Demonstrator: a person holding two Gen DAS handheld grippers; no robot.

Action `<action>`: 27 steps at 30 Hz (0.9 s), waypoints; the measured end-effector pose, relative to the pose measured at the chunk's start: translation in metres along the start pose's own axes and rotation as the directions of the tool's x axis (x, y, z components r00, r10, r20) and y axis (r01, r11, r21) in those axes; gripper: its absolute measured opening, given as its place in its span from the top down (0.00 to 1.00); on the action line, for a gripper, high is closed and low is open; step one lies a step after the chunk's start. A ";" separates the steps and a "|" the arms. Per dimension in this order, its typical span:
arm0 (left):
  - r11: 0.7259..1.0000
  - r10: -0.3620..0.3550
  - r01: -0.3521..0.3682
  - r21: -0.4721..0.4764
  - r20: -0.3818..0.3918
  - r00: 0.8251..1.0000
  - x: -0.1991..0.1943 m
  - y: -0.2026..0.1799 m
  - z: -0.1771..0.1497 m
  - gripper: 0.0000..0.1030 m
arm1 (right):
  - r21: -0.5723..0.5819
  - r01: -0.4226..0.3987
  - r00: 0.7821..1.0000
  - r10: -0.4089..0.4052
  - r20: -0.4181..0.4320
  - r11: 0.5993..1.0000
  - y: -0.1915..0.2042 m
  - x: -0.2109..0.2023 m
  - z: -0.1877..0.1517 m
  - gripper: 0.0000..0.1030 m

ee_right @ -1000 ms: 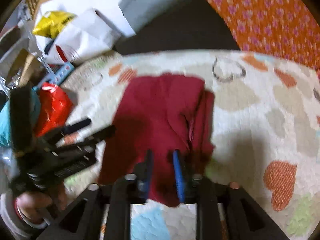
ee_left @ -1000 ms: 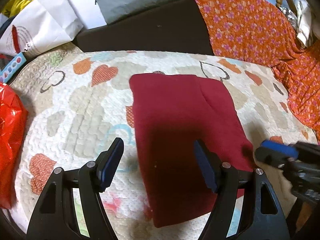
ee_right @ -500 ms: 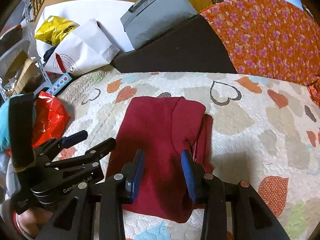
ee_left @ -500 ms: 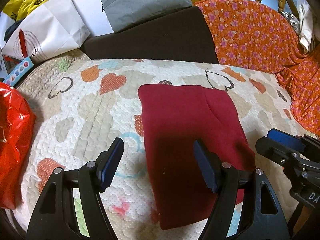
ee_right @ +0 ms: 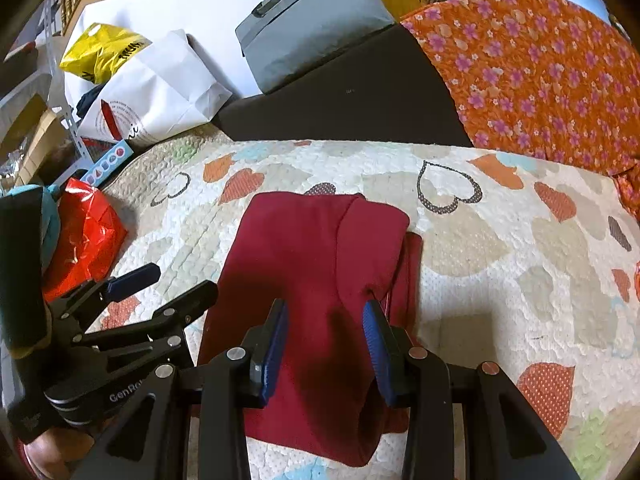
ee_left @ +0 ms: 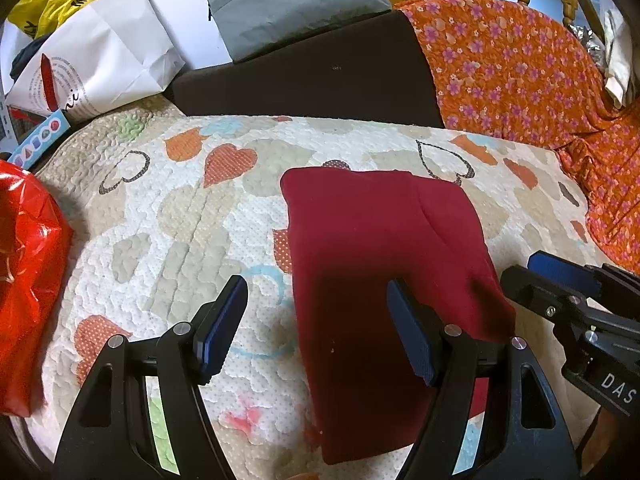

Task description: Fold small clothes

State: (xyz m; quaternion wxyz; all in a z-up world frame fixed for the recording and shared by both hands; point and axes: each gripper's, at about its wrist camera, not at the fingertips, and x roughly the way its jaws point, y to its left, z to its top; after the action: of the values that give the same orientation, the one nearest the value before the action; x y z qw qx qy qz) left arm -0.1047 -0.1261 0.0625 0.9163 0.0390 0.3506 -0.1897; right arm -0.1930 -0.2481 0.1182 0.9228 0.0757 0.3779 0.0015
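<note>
Left gripper (ee_left: 316, 320): we hold it low over the quilt with its two blue-padded fingers spread wide apart and nothing between them; its right finger hangs above the near part of the red garment, its left finger above bare quilt; in the right wrist view it shows at the far left (ee_right: 160, 280), jaws parted

Right gripper (ee_right: 325, 332): we hold it just over the near end of the garment, fingers apart and gripping nothing, the cloth visible between the blue pads; in the left wrist view only one blue-tipped finger (ee_left: 560, 270) shows, at the right edge beside the garment

Red garment (ee_left: 380, 248): a small dark red piece of clothing lying flat on the quilt, folded into a long rectangle that runs away from us; from the right wrist view (ee_right: 316, 256) a folded-over flap lies on its right half, with a narrow strip of the lower layer showing at the right edge

Quilt (ee_left: 168, 216): cream, stitched, printed with orange, beige and outlined hearts; it covers the surface under the garment

Left of the quilt: a shiny red bag (ee_left: 24, 280) at the edge, and a white paper bag (ee_left: 100, 56) further back

Behind the quilt: a dark cushion (ee_left: 320, 76) with a grey bag (ee_left: 292, 4) on top

Right side: an orange flowered cover (ee_left: 520, 72) draped beside the quilt
</note>
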 end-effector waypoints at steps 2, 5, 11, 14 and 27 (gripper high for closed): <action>1.000 0.004 -0.004 0.001 -0.003 1.000 0.001 0.000 0.000 0.30 | 0.006 -0.002 1.000 0.002 0.001 1.000 0.000 0.000 0.000 0.63; 1.000 0.006 -0.006 -0.001 -0.009 1.000 0.002 0.000 0.000 0.30 | 0.012 -0.002 1.000 0.002 -0.008 1.000 0.001 0.003 -0.003 0.63; 1.000 0.010 -0.010 0.002 -0.010 1.000 0.003 0.000 0.001 0.30 | 0.012 -0.006 1.000 0.006 -0.013 1.000 0.001 0.005 -0.004 0.62; 1.000 0.012 -0.012 0.003 -0.018 1.000 0.004 -0.001 0.001 0.30 | 0.020 -0.008 1.000 0.009 -0.015 1.000 0.000 0.006 -0.005 0.62; 1.000 0.019 -0.019 0.004 -0.016 1.000 0.003 -0.001 0.001 0.30 | 0.030 -0.014 1.000 0.015 -0.019 0.999 -0.001 0.005 -0.007 0.61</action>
State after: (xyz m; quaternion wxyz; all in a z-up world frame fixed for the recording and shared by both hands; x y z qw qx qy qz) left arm -0.1024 -0.1284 0.0606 0.9151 0.0456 0.3573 -0.1814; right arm -0.1938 -0.2475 0.1096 0.9178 0.0924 0.3862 0.0033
